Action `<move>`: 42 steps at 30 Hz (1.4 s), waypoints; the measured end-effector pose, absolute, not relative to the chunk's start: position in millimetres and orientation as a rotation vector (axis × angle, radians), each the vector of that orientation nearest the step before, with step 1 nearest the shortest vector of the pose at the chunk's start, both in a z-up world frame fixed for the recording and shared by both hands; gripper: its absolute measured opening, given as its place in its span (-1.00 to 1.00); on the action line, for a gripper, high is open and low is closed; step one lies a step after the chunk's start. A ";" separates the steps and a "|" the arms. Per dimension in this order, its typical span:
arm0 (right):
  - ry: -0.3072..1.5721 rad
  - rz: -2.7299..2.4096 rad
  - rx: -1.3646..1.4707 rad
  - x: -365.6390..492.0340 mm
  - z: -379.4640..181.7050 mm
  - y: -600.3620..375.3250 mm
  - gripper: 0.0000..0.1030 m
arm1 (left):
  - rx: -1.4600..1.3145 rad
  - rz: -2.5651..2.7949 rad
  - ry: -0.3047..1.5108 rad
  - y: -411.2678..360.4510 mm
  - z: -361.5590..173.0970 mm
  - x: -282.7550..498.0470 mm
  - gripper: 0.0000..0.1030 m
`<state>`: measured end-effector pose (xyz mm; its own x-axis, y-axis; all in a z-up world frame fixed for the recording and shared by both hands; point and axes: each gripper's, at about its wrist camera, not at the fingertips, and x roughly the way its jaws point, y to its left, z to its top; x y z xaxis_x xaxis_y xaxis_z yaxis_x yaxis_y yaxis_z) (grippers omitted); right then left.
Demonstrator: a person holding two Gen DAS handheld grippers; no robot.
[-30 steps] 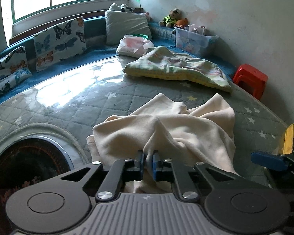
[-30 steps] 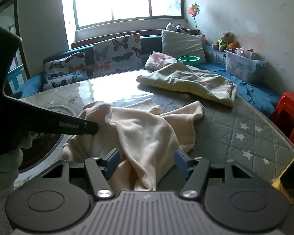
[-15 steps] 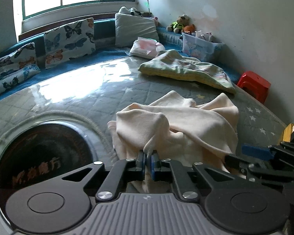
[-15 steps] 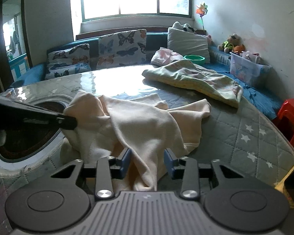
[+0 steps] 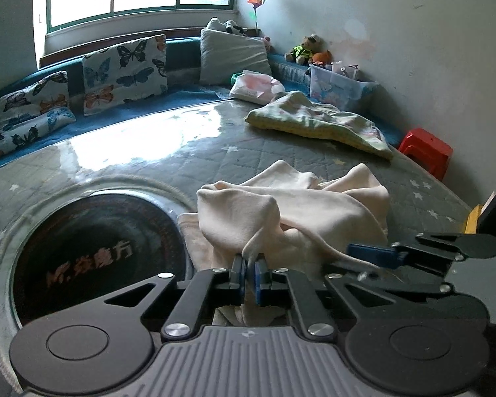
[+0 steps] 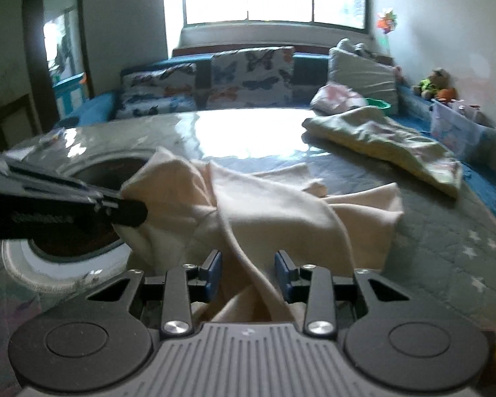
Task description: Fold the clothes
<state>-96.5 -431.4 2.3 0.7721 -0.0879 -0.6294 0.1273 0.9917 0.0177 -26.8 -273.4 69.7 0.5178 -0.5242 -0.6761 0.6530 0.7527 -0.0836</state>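
While left tool (image 5: 250, 276) pinches one cream garment (image 5: 301, 211), right tool (image 6: 248, 274) gapes around fold; two butterfly cushions (image 5: 125, 69).

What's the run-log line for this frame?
left gripper: shut on cream garment | right gripper: open, fold between fingers | garment: crumpled, unfolded

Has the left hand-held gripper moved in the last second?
Yes. The left hand-held gripper, shut on the cream garment, has pulled back and leftward: the dark round inset now fills more of its view.
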 end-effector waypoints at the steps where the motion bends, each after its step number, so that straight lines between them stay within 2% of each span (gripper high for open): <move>1: 0.678 -0.115 0.050 -96.3 1.2 -428.1 -0.63 | 0.189 -0.709 0.743 -268.5 69.3 -28.5 -0.88; 2: 0.672 -0.120 0.035 -97.1 0.9 -424.0 -0.76 | 0.186 -0.709 0.746 -263.4 68.5 -30.1 -0.88; 4: 0.651 -0.128 0.030 -102.6 4.6 -421.1 -0.87 | 0.182 -0.706 0.753 -252.8 66.7 -33.5 -0.88; 7: 0.617 -0.152 0.005 -114.0 14.8 -419.3 -0.93 | 0.172 -0.697 0.761 -236.8 65.4 -37.9 -0.88; 19: 0.649 -0.176 -0.037 -153.9 27.3 -408.7 -0.94 | 0.141 -0.675 0.771 -175.3 64.6 -61.2 -0.87; 21: 0.672 -0.150 -0.027 -157.3 25.0 -404.3 -0.88 | 0.143 -0.675 0.775 -168.6 64.7 -64.4 -0.87; 24: 0.684 -0.110 -0.041 -158.1 21.8 -393.5 -0.77 | 0.121 -0.677 0.781 -162.1 69.3 -62.8 -0.78; 26: 0.686 -0.092 -0.049 -156.3 19.9 -387.1 -0.50 | 0.097 -0.683 0.776 -158.2 75.9 -60.5 -0.69; 29: 0.692 -0.080 -0.057 -152.0 17.0 -381.0 -0.33 | 0.066 -0.685 0.755 -155.1 88.5 -55.9 -0.30; 31: 0.700 -0.082 -0.066 -149.6 14.6 -378.9 -0.29 | 0.044 -0.676 0.749 -156.3 96.7 -49.5 0.13; 34: 0.720 -0.103 -0.055 -149.4 8.8 -382.0 -0.28 | 0.020 -0.628 0.776 -165.6 99.0 -29.8 0.19; 39: 0.743 -0.124 -0.043 -155.3 3.2 -388.7 -0.28 | -0.105 -0.529 0.958 -178.2 79.2 22.7 0.19; 42: 0.751 -0.131 -0.041 -159.6 2.0 -392.5 -0.29 | -0.160 -0.512 1.035 -180.7 65.4 39.9 0.12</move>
<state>-159.6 -392.5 1.9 0.7234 -0.1330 -0.6775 0.1037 0.9911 -0.0839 39.9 -180.7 65.4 0.4053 -0.4774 -0.7796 0.3301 0.8717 -0.3622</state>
